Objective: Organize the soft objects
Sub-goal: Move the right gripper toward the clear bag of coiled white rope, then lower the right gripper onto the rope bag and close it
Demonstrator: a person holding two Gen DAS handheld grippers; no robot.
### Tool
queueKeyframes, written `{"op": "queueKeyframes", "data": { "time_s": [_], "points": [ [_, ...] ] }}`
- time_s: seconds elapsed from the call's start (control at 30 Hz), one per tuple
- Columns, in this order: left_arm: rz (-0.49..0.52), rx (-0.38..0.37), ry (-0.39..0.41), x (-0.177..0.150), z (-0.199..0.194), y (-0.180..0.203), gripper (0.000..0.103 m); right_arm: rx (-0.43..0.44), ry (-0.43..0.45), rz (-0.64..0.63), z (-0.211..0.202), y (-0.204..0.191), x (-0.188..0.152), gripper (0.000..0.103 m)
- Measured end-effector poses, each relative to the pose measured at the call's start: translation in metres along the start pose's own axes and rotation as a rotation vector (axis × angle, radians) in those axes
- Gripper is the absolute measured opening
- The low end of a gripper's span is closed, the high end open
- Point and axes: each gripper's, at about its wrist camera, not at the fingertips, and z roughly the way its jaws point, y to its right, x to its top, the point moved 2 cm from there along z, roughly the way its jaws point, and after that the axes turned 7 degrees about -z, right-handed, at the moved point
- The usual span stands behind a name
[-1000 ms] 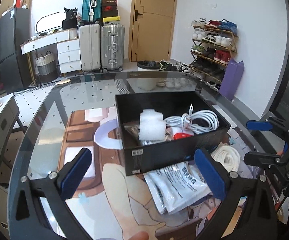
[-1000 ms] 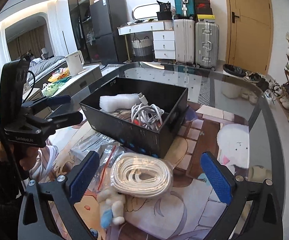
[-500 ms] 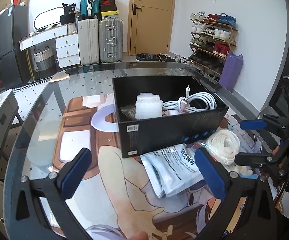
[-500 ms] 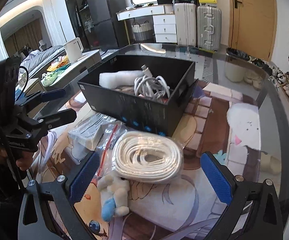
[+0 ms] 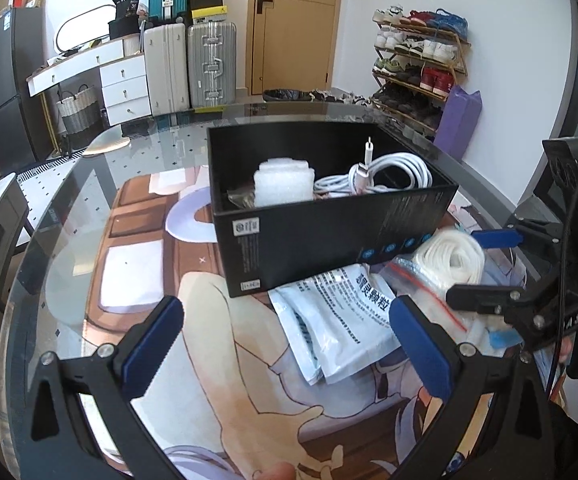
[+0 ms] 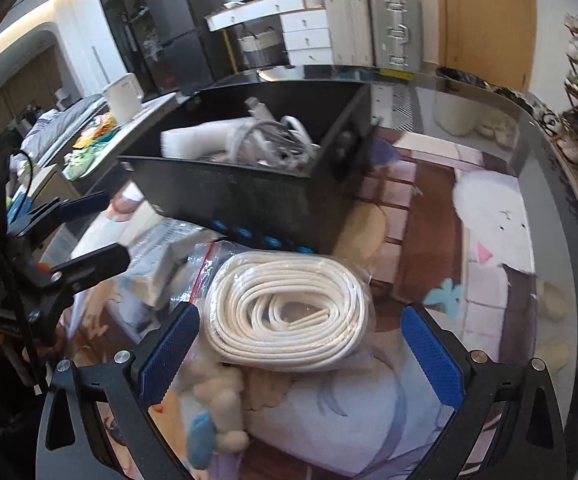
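A black box (image 5: 329, 236) (image 6: 245, 196) on the glass table holds a white foam roll (image 5: 283, 182) and a white cable (image 5: 385, 174). In front of it lie white printed packets (image 5: 341, 320), a bagged coil of white cord (image 6: 289, 308) (image 5: 453, 256) and a small plush toy (image 6: 213, 412). My right gripper (image 6: 299, 354) is open, low over the coil, which lies between its blue pads. My left gripper (image 5: 285, 344) is open and empty, above the packets and short of the box.
The round glass table (image 5: 69, 220) has a printed mat under it. Its curved edge (image 6: 561, 200) runs along the right. Suitcases (image 5: 193, 64), a drawer unit, a door and a shoe rack (image 5: 421, 64) stand behind the table.
My right gripper has come down and forward, so the bagged cord coil now lies between its pads. My left gripper has dropped lower and drawn back a little from the box.
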Motion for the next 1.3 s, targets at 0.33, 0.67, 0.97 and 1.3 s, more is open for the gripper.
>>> {"op": "queueKeyframes", "data": {
  "time_s": [0.33,0.67,0.97,1.3],
  "points": [
    [0.001,-0.016,-0.02,-0.002,0.005,-0.002,0.103,-0.016,0.008,-0.03,-0.002,-0.005,0.001,0.102],
    [0.01,-0.022,-0.028,-0.004,0.006,-0.001,0.103,-0.069,-0.007,-0.046,-0.002,-0.002,-0.001,0.102],
    [0.009,-0.023,-0.03,-0.004,0.007,0.0,0.103,-0.129,-0.025,-0.017,-0.003,0.02,-0.006,0.102],
    [0.014,-0.021,-0.03,-0.006,0.008,0.002,0.103,-0.07,-0.03,-0.056,-0.001,0.007,-0.008,0.102]
  ]
}}
